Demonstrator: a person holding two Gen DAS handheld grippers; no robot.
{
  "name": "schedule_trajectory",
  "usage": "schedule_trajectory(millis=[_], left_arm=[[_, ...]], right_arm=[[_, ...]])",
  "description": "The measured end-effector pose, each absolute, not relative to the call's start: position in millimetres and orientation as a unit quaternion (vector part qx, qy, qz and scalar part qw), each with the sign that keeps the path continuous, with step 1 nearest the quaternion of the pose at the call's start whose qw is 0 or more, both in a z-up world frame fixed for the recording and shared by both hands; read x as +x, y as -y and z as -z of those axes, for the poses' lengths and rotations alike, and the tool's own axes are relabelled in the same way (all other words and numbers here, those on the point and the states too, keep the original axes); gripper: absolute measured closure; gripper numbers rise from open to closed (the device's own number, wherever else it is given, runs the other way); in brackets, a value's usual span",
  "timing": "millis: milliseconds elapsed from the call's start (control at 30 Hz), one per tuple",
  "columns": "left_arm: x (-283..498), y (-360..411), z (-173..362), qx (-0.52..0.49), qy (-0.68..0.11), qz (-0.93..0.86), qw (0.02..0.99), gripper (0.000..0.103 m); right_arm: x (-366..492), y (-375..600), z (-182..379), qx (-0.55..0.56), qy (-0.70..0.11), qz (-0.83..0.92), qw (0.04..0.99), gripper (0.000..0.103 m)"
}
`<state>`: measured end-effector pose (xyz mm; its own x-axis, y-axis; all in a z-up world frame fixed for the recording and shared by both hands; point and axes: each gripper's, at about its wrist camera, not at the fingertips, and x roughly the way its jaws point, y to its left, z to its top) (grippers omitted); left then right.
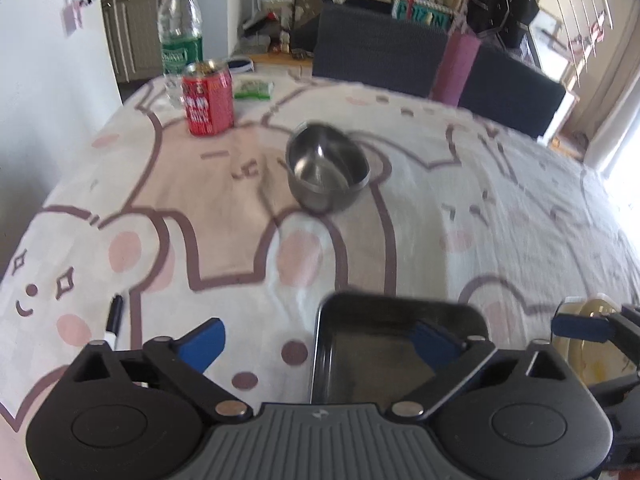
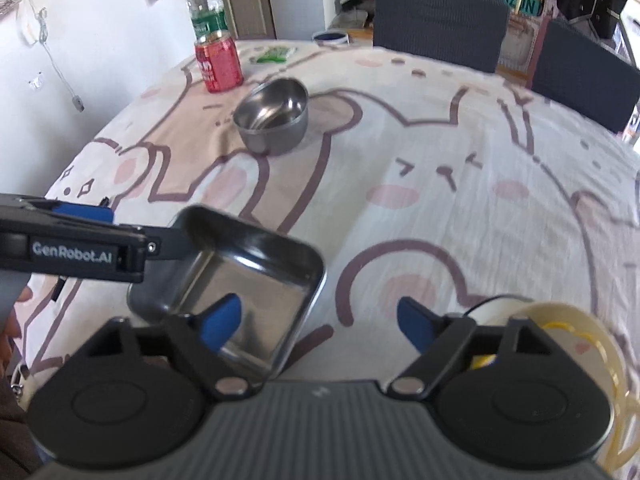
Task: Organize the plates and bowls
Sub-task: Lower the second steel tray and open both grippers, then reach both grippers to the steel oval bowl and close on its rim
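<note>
Tray (image 1: 362,360) btwn open L gripper (image 1: 320,340) fingers, not gripped.

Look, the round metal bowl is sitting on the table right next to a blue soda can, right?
Not quite: the soda can is red, not blue. The round metal bowl does sit on the table close by it, as the right wrist view shows.

Far left corner: you have a clear plastic water bottle with a green label (image 1: 179,24), upright
Just in front of it: a red drink can (image 1: 208,98), upright
Beside the can: a green packet (image 1: 253,88), lying flat
Near left edge: a black marker pen (image 1: 113,318) on your bear-print tablecloth (image 1: 500,216)
Behind the table: two dark chairs (image 2: 438,16)
</note>
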<state>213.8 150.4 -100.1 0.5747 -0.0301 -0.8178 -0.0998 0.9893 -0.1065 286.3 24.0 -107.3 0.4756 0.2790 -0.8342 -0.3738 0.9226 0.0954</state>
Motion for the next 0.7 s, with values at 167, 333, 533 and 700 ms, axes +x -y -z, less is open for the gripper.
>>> schedule_trajectory(millis=[167, 333, 533, 700], left_arm=[[213.9, -152.4, 75.7, -0.084, -0.416, -0.026, 0.905, 0.000], [216.5, -152.6, 53.7, -0.093, -0.373, -0.020, 0.923, 0.000], [239.5, -165.8, 42.8, -0.105, -0.357, -0.025, 0.928, 0.000], [270.2, -182.0, 40.9, -0.102, -0.356, -0.045, 0.928, 0.000]], right_arm=[[285.4, -17.6, 91.8, -0.036, -0.453, -0.201, 0.868, 0.001], [289.5, -10.5, 75.0, -0.021, -0.431, -0.197, 0.880, 0.000], [303.2, -0.5, 55.1, -0.005, -0.398, -0.186, 0.898, 0.000], [330.0, 7.9, 44.4, 0.018, -0.383, -0.165, 0.909, 0.000]])
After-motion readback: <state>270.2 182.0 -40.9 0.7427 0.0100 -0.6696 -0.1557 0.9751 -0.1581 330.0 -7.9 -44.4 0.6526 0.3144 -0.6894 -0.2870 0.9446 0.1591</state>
